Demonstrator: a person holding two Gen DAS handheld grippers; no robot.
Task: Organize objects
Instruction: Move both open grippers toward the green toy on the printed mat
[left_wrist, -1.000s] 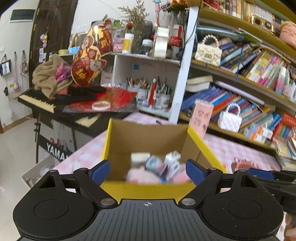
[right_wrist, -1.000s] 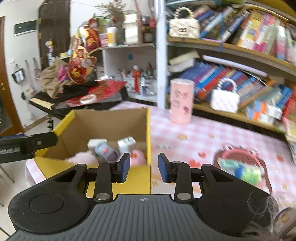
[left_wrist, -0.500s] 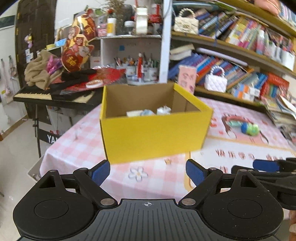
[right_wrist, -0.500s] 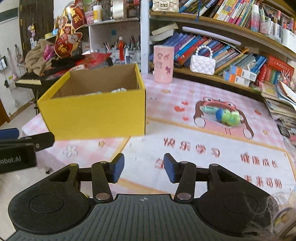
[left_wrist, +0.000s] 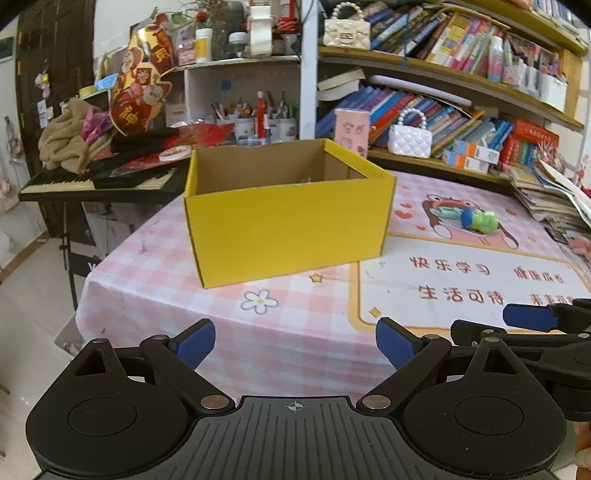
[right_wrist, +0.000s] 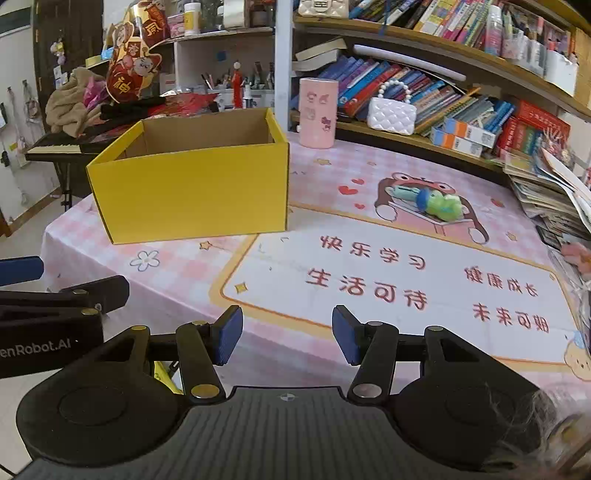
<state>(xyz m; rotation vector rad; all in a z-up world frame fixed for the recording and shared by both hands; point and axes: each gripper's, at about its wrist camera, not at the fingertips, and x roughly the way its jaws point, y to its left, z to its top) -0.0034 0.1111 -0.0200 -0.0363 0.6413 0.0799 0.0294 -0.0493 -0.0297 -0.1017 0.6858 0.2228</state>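
Note:
A yellow cardboard box (left_wrist: 288, 214) (right_wrist: 192, 188) stands open-topped on the pink checked tablecloth; its contents are hidden from this low angle. A green and blue plush toy (left_wrist: 478, 220) (right_wrist: 439, 203) lies on the printed mat to the box's right. My left gripper (left_wrist: 295, 341) hangs over the table's near edge, well short of the box, its jaws wide and still opening with nothing between them. My right gripper (right_wrist: 287, 334) hovers over the mat's near part, its jaws opening and empty. Each gripper shows at the edge of the other's view.
A pink printed tumbler (right_wrist: 317, 112) stands behind the box. Bookshelves with a white pearl-handled bag (right_wrist: 391, 114) line the back. A stack of magazines (left_wrist: 554, 199) sits at the table's right. A keyboard (left_wrist: 96, 181) piled with cloth stands to the left, beyond the table edge.
Both grippers have drawn back from above the box toward the table's near edge and sunk lower. The box's contents have dropped out of sight. The right jaws have spread wider.

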